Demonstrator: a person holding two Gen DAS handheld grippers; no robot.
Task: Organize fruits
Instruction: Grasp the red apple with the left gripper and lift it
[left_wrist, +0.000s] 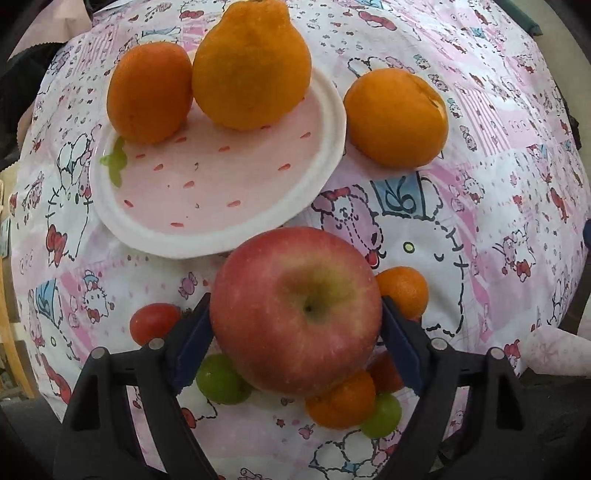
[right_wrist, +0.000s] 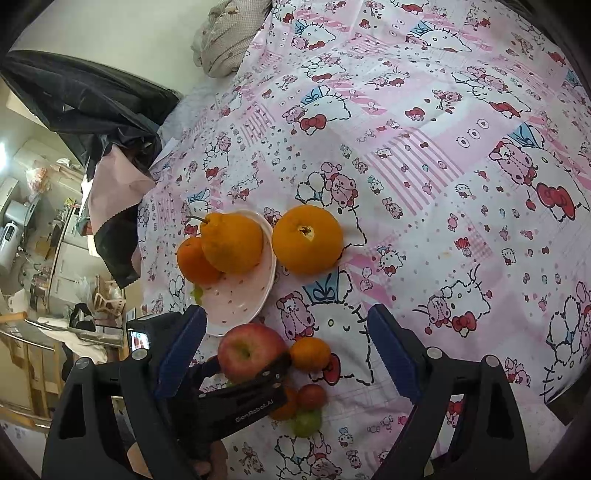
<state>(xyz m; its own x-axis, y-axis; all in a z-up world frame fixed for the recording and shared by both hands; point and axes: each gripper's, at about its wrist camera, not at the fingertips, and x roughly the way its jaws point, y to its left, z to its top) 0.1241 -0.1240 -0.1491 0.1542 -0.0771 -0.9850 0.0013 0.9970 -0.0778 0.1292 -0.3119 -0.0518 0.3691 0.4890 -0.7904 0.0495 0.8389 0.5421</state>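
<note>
Left claw (left_wrist: 295, 332) straddles the apple (left_wrist: 295, 310), pads at its sides.
Heavy, smooth, bruisable: grip across the widest part; right claw (right_wrist: 288, 354) gapes empty.

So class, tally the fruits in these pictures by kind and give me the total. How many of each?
Orange citrus: 5
Apple: 1
Small red fruits: 2
Green grapes: 2
Total: 10
</note>
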